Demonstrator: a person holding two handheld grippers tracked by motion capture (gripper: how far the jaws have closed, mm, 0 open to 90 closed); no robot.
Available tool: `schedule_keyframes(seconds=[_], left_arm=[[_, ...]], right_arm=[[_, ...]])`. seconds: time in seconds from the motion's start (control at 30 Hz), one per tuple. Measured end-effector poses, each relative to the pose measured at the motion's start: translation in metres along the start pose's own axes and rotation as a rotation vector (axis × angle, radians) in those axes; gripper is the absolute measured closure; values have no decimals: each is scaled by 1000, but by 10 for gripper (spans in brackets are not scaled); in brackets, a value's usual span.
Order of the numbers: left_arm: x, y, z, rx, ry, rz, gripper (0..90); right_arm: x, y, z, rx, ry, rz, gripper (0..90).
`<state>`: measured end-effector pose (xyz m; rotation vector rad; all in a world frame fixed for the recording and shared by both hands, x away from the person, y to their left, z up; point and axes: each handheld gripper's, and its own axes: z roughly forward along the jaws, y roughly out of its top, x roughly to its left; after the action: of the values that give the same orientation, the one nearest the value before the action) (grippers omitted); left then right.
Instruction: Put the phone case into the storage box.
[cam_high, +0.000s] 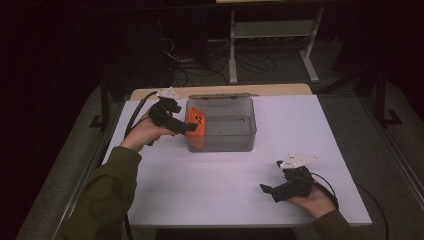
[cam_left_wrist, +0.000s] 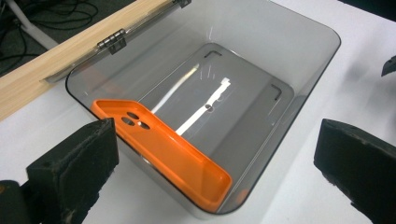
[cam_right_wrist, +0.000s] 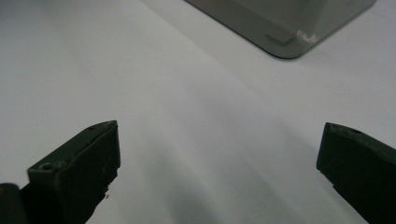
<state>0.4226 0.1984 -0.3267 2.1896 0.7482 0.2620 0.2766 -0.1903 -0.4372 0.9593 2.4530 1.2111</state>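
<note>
The orange phone case is leaning inside the grey bin, propped against its near wall, seemingly just dropped in. The left claw is hovering at that wall, jaws apart and empty. The right claw is idling, jaws apart, on the worktop well short of the bin.

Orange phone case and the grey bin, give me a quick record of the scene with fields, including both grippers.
item: orange phone case
item place: inside the grey bin, leaning tilted against its near wall
bin: translucent, lid hinged open at the back, otherwise bare inside
bin place: white table, far middle
left gripper: open, beside the bin, holding nothing
right gripper: open over bare table, apart from the bin
fingers: black, wide apart
</note>
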Motion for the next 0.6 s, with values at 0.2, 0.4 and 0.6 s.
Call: schedule_keyframes(seconds=[0.2, 0.4, 0.6], left_arm=[[-1, -13, -6, -23, -1, 2, 0], [-6, -23, -12, -36, -4, 14, 0], [-11, -36, -18, -59, -5, 20, 0]], right_arm=[[0, 0, 0, 1, 0, 0, 0], [0, 0, 0, 1, -1, -1, 0], [0, 0, 0, 1, -1, -2, 0]])
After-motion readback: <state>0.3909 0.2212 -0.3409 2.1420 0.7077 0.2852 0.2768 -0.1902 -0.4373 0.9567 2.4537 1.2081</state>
